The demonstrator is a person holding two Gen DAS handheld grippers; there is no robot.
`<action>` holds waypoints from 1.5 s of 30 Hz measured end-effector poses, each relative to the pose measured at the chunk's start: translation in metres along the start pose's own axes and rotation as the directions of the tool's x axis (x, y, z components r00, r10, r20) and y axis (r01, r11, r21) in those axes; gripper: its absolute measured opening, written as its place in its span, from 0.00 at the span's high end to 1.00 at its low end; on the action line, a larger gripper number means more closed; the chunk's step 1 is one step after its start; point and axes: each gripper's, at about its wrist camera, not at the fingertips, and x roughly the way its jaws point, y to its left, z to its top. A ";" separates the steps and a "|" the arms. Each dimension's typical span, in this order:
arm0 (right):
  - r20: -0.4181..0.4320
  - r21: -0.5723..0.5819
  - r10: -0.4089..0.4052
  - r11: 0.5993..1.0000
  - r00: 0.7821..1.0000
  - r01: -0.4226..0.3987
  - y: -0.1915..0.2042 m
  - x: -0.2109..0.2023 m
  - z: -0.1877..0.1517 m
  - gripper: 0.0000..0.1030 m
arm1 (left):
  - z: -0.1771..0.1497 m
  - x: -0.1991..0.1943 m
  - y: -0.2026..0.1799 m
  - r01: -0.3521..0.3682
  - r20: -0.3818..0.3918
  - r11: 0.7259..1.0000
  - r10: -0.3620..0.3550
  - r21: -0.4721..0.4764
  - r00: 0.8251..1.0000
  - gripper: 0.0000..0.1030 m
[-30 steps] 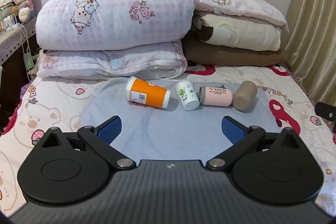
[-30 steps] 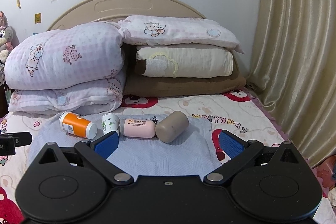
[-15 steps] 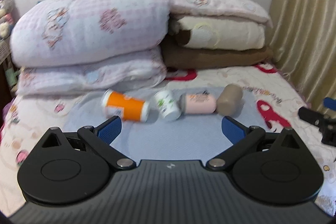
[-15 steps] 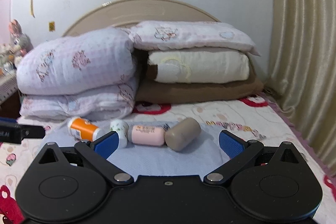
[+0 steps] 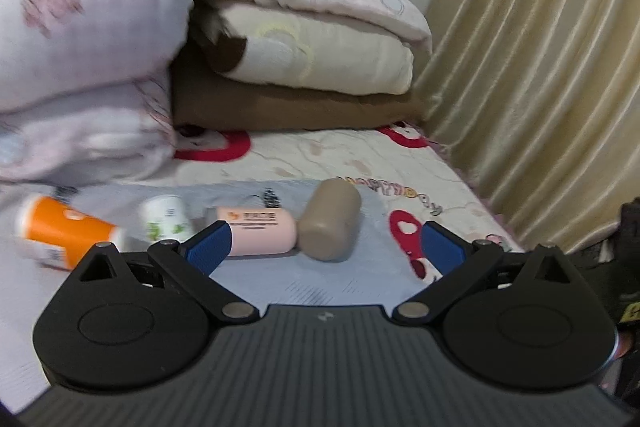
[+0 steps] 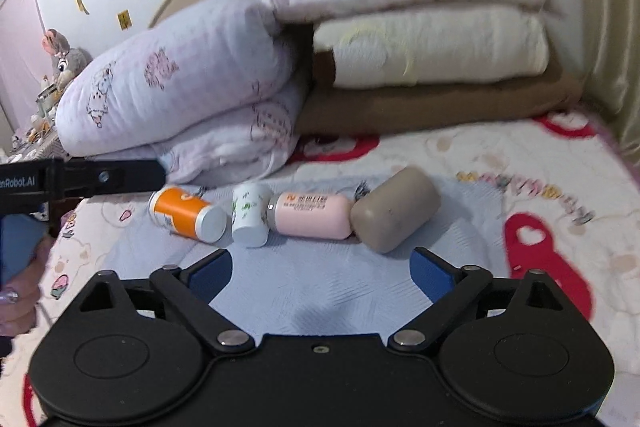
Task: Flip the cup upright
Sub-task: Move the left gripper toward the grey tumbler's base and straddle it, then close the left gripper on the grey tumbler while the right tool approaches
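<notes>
Four cups (image 6: 308, 215) lying sideways on blue mat (image 6: 320, 279), right gripper (image 6: 321, 268) jaws apart

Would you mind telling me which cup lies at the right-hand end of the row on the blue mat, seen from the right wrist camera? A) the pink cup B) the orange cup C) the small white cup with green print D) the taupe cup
D: the matte taupe cylindrical cup lies on its side at the right end, next to the pink printed cup; the orange cup with a white base is at the far left.
</notes>
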 end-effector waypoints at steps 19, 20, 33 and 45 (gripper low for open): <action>0.000 0.436 0.043 0.899 0.999 -0.039 -0.078 0.120 -0.010 0.17 | 0.014 0.127 0.018 -0.082 -0.107 0.977 0.105 0.199 0.989 0.19; 0.012 0.421 0.042 0.906 0.999 -0.043 -0.078 0.123 -0.011 0.17 | 0.014 0.129 0.018 -0.073 -0.107 0.978 0.096 0.197 0.990 0.19; 0.119 0.350 0.000 0.936 0.993 -0.042 -0.094 0.145 -0.022 0.17 | 0.033 0.199 0.005 0.062 -0.268 0.994 -0.037 0.085 0.963 0.35; 0.129 0.417 0.046 0.904 0.991 -0.097 -0.100 0.164 -0.037 0.16 | 0.022 0.228 -0.007 0.124 -0.320 0.988 -0.089 0.090 0.943 0.62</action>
